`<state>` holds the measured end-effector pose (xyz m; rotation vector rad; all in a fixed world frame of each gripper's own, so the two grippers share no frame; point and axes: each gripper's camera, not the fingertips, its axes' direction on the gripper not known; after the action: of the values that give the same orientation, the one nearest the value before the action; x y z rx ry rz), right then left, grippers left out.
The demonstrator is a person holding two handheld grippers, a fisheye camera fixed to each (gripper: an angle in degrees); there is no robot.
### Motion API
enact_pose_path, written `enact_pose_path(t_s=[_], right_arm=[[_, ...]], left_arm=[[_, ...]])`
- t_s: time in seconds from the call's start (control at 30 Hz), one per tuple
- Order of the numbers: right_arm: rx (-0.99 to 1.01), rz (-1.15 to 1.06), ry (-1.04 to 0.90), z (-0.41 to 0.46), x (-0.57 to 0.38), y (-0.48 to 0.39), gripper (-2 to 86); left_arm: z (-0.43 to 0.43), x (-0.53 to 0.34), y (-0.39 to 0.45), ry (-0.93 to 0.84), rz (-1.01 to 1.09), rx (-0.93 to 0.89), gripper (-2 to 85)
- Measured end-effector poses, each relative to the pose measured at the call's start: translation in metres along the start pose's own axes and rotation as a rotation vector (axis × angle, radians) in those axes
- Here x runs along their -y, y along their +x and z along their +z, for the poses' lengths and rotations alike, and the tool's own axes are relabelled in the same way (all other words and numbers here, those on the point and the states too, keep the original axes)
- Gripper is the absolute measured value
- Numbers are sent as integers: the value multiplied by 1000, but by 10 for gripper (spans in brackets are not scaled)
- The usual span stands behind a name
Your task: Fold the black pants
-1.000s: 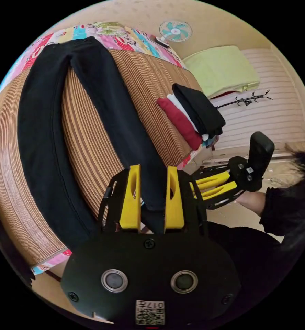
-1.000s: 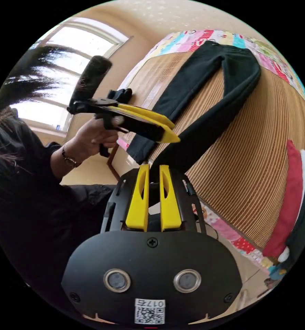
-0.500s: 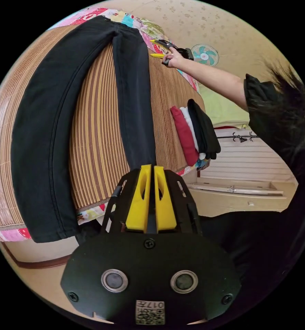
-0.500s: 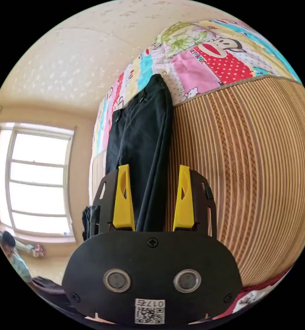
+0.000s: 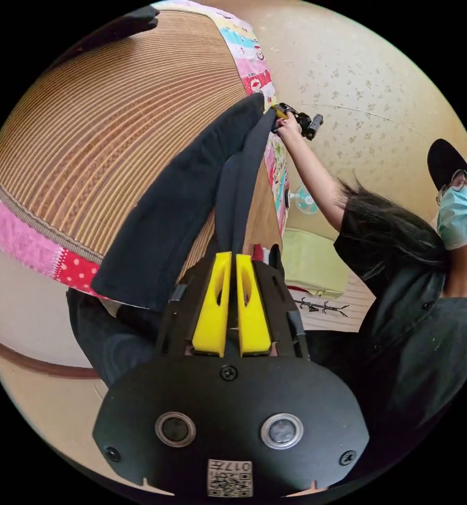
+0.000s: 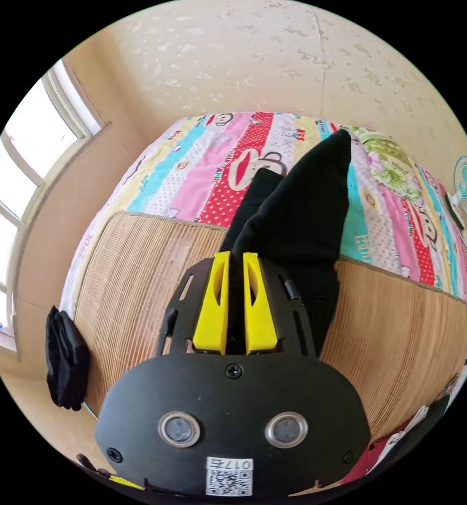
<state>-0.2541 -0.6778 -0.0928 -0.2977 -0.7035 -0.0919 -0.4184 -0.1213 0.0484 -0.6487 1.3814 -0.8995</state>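
Black, thick-looking cloth runs straight out ahead of the left gripper point(image 5: 226, 263), whose yellow jaws are pressed together on the end of one leg of the black pants point(image 5: 175, 210). From those jaws the leg stretches away in a taut band toward the far end, where the right gripper point(image 5: 282, 112) is seen at the end of the person's outstretched arm point(image 5: 317, 176). The other leg lies to the left of the jaws, slack across the woven mat point(image 5: 112, 121), its hem hanging over the bed's edge.

In the right gripper view, the right gripper's jaws are likewise clamped on the garment's upper part (waist end, as far as I can tell), and the cloth rises ahead of the jaws in a soft peak above the patchwork sheet point(image 6: 191, 168) and the mat.

My judgement: the fabric is soft and limp but fairly heavy, likely a dense cotton or denim. It sags wherever it is unsupported and holds a line only under tension between the two grips. It does not look slippery, and nothing about it is fragile. Hems, the waistband and seams look like the best places to take hold, since doubled cloth gives the narrow jaws more to bite. A grip on a single layer mid-leg would probably just bunch it.
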Motion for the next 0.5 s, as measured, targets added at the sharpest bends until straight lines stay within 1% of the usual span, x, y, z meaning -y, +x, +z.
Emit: enact_pose_path(t_s=[0.07,0.13,0.2,0.23,0.3,0.33,0.4,0.47,0.5], right_arm=[[-10,-5,-34,16,-14,-10,52],[7,-6,-14,12,-43,-15,57],[51,-61,14,-9,-106,-15,73],[54,-64,17,-15,-125,-13,74],[62,-23,-10,-32,-202,0,80],[74,-1,-23,-36,-220,4,82],[188,94,-54,-43,-284,15,95],[293,145,-83,-38,-316,17,102],[337,196,-81,-34,-326,21,107]], left_arm=[[-19,4,-33,-22,-106,115,43],[-38,5,-46,14,-119,137,63],[-48,11,-48,11,-76,154,67],[-50,20,-46,-11,-48,171,79],[-44,36,-39,-51,12,182,104],[-38,47,-33,-74,57,188,116],[-21,62,-25,-130,123,217,116],[11,76,-25,-296,153,321,93],[17,77,-25,-332,160,338,85]])
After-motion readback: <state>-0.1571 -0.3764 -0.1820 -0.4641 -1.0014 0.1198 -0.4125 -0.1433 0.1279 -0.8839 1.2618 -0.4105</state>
